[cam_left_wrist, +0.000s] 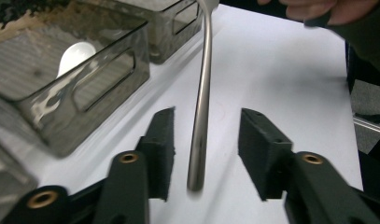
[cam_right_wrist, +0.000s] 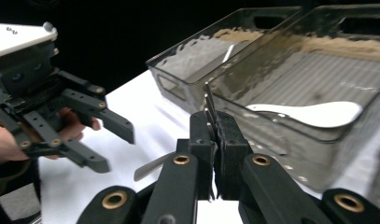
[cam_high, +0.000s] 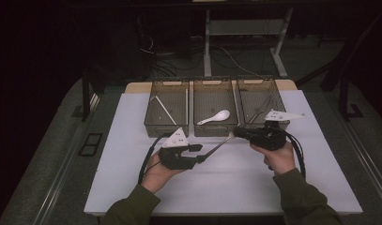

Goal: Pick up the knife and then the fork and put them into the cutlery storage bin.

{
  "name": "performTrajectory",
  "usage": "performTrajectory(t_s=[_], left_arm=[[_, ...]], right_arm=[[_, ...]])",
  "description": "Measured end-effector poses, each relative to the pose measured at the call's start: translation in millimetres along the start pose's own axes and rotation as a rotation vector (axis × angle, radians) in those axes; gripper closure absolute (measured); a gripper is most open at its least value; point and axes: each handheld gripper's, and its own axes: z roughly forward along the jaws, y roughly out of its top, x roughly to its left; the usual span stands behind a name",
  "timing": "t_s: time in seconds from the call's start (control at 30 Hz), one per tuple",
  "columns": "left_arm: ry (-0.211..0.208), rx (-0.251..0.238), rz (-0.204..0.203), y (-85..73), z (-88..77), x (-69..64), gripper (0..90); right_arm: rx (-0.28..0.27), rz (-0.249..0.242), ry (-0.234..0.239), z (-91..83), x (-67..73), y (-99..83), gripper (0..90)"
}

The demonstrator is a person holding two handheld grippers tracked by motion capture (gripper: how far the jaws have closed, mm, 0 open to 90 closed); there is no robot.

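A slim metal utensil (cam_high: pixel 219 144) hangs level above the white mat, between my two grippers. My right gripper (cam_high: pixel 236 132) is shut on one end of it; in the right gripper view the pads (cam_right_wrist: pixel 218 126) press flat on the metal, a thin tip pokes up past them, and the handle (cam_right_wrist: pixel 152 167) runs out below. My left gripper (cam_high: pixel 200 153) is open around the other end. In the left gripper view the handle (cam_left_wrist: pixel 201 107) lies in the gap between the pads (cam_left_wrist: pixel 257 144) without touching either. The left gripper (cam_right_wrist: pixel 115 144) is also seen open in the right gripper view.
Three clear bins stand in a row at the back of the white mat (cam_high: pixel 226 183). The left bin (cam_high: pixel 166 125) holds white chopsticks (cam_high: pixel 164 110), the middle bin (cam_high: pixel 216 130) a white spoon (cam_high: pixel 216 117), and the right bin (cam_high: pixel 256 82) metal utensils.
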Motion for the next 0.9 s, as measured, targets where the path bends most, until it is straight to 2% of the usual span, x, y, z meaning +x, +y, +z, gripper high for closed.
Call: performTrajectory(t_s=[0.23,0.37,0.47,0.63,0.8,0.9], left_arm=[[0.012,0.008,-0.027,-18.1,-17.6,4.2,42.3],[0.022,0.018,-0.04,-29.7,-26.1,6.4,37.8],[0.028,0.027,-0.033,-35.3,-30.0,7.7,32.9],[0.051,0.026,-0.063,-45.8,-35.3,11.4,22.5],[0.064,0.023,-0.073,-51.4,-39.9,14.8,13.6],[0.069,0.025,-0.082,-54.4,-41.7,16.3,8.2]], right_arm=[[-0.038,-0.008,-0.068,-28.6,-13.3,14.1,86.7],[-0.086,0.001,-0.125,-53.9,-26.9,24.0,86.7],[-0.104,0.003,-0.161,-68.8,-35.9,31.4,86.7],[-0.128,0.005,-0.241,-92.5,-52.0,46.4,86.7],[-0.132,0.013,-0.311,-107.5,-68.0,57.6,86.7],[-0.129,0.028,-0.334,-111.4,-77.4,62.0,86.7]])
